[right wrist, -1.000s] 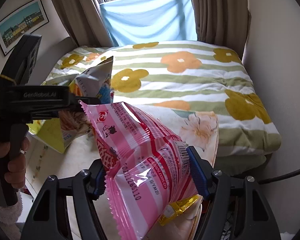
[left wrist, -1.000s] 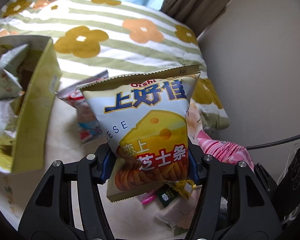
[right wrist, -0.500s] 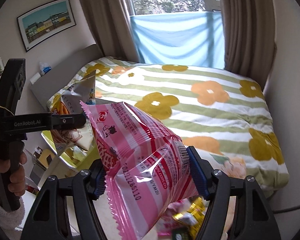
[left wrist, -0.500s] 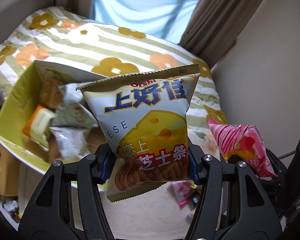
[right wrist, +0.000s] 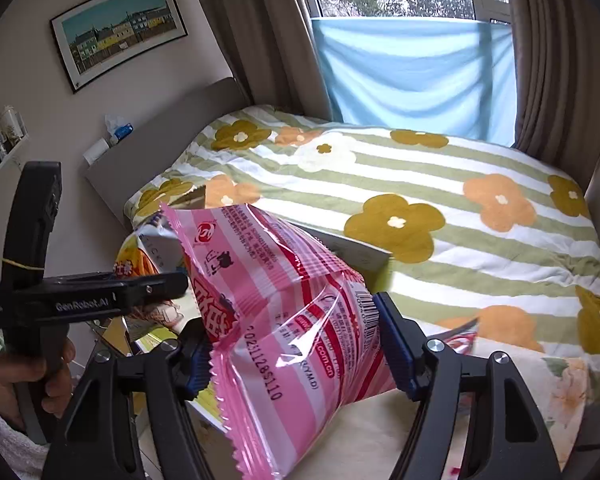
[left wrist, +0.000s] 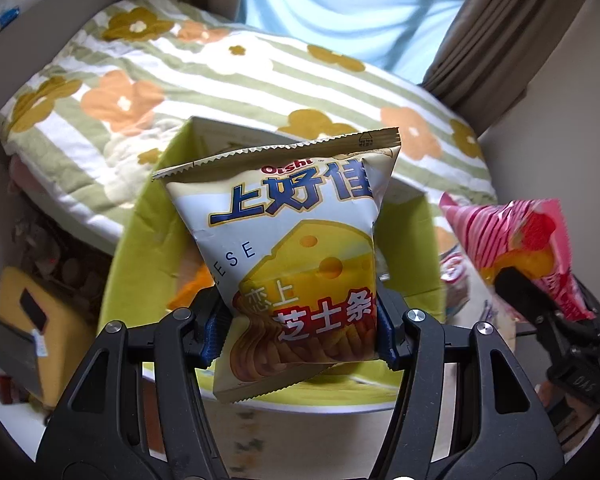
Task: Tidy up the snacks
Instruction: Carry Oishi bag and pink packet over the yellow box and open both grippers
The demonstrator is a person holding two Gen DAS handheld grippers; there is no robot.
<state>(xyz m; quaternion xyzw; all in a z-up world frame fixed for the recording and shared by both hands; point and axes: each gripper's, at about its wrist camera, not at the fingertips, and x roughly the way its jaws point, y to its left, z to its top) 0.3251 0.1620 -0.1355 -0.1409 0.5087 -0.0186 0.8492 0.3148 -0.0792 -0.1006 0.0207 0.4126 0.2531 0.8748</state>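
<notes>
My left hand-held gripper (left wrist: 298, 334) is clamped on a cheese snack bag (left wrist: 296, 256), its blue pads pressing the lower part of the bag from both sides. The bag stands upright between the fingers, printed front toward the camera, crimped top edge uppermost. Straight behind and below it is a yellow-green box (left wrist: 132, 240) with its flaps open; something orange shows inside, but the bag hides most of what the box holds. The bag hangs above the box opening, not resting on anything.

My right hand-held gripper (right wrist: 296, 364) is closed around a pink striped snack bag (right wrist: 284, 320), gripped across its middle so the wrapper bulges and tilts up to the left. In the left wrist view this pink bag sits to the right of the box, just beyond its right wall. In the right wrist view my left hand (right wrist: 24, 380) grips the handle of the other gripper at the left edge, with the cheese bag partly visible behind the pink one.

Under the box is a pale desk (right wrist: 372, 436). Beyond lies a bed (right wrist: 460, 200) with a striped quilt printed with flowers, then a blue cloth (right wrist: 412, 76) across the window between brown curtains (right wrist: 548, 60). A framed picture (right wrist: 118, 32) hangs on the wall at left.
</notes>
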